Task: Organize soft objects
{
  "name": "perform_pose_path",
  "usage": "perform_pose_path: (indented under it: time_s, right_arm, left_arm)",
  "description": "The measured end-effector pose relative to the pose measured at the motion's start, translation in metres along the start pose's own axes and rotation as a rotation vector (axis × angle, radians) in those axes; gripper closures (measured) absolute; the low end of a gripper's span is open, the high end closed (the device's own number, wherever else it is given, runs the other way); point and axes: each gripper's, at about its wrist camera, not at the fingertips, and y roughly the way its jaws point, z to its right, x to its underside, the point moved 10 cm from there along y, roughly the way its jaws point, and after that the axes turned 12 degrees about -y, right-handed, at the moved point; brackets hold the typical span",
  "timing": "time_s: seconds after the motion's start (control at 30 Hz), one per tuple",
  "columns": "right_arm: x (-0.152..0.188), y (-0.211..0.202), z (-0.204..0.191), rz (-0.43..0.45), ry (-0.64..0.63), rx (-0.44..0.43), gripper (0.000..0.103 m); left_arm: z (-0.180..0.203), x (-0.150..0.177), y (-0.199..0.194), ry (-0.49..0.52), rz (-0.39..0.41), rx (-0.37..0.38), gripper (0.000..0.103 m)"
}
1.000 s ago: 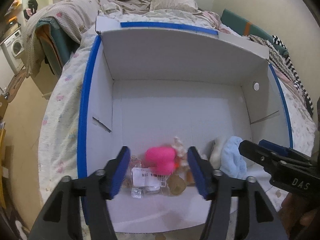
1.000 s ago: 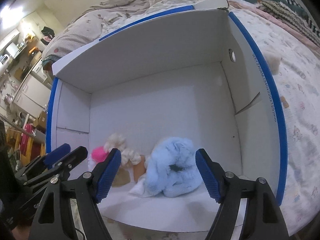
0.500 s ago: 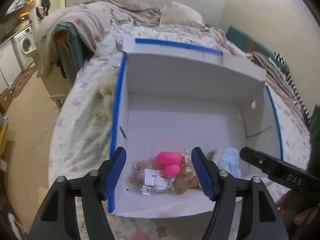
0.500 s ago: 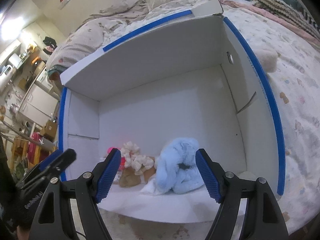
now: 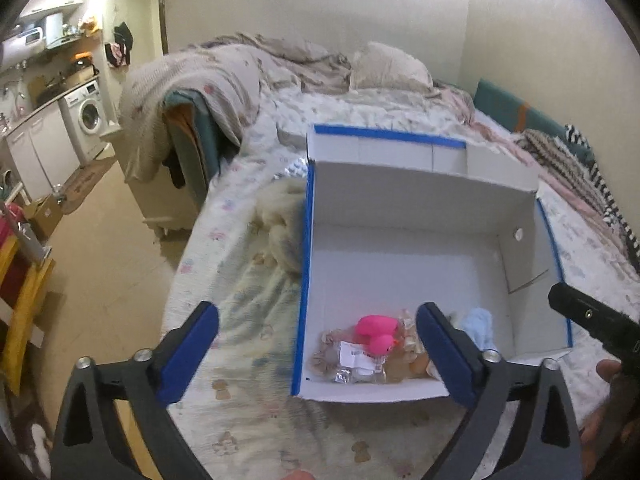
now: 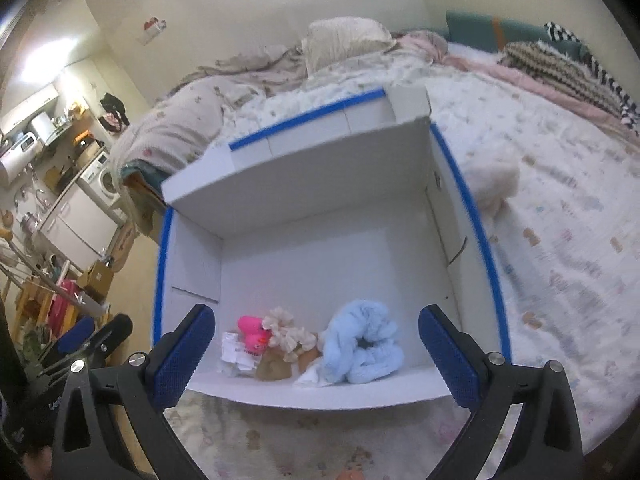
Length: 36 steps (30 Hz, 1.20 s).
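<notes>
Both my pairs of jaws have just been opening and now stand spread wide, with nothing between them. My left gripper (image 5: 318,354) and right gripper (image 6: 316,356) hang above the near edge of the white cardboard box with blue-taped rims (image 5: 306,240) on the flowered bedspread (image 5: 240,320).

In its near end lie a bright pink rubbery toy (image 5: 378,334), a clear packet with a white label (image 5: 356,362) and a light blue fluffy cloth bundle (image 6: 362,346).

Two soft things lie outside the box: a cream fluffy bundle (image 5: 282,226) against its left wall, stretched along it, nearer my left hand, and a pale cream plush lump (image 6: 494,182) just beyond its right wall, nearer my right. I judge each hand should reach outward on its own side.
</notes>
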Motion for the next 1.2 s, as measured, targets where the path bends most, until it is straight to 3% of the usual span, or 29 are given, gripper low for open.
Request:
perform_pose_path:
  time_s: [0.2, 0.37, 0.53, 0.73, 0.9, 1.2]
  right_arm:
    - [-0.001, -0.04, -0.02, 0.104, -0.079, 0.033, 0.0]
    - [0.018, -0.054, -0.032, 0.126, -0.132, 0.06, 0.0]
    - [0.042, -0.048, -0.03, 0.118, -0.147, 0.093, 0.0]
    - [0.054, -0.03, -0.028, 0.082, -0.218, 0.147, 0.0]
    - [0.059, -0.024, -0.026, 0.063, -0.202, 0.148, 0.0]
    - [0.057, -0.021, -0.023, 0.059, -0.194, 0.156, 0.0]
  left_arm:
    - [-0.006, 0.0, -0.045, -0.001, 0.099, 0.076, 0.001]
    - [-0.017, 0.014, -0.069, -0.011, 0.133, 0.069, 0.001]
    - [-0.03, 0.048, -0.055, -0.023, 0.045, 0.043, 0.001]
    - [-0.03, 0.052, -0.043, -0.011, 0.059, 0.047, 0.001]
    - [-0.028, 0.059, -0.026, -0.033, 0.007, 0.061, 0.001]
    - [-0.011, 0.061, -0.023, -0.006, 0.004, 0.089, 0.001]
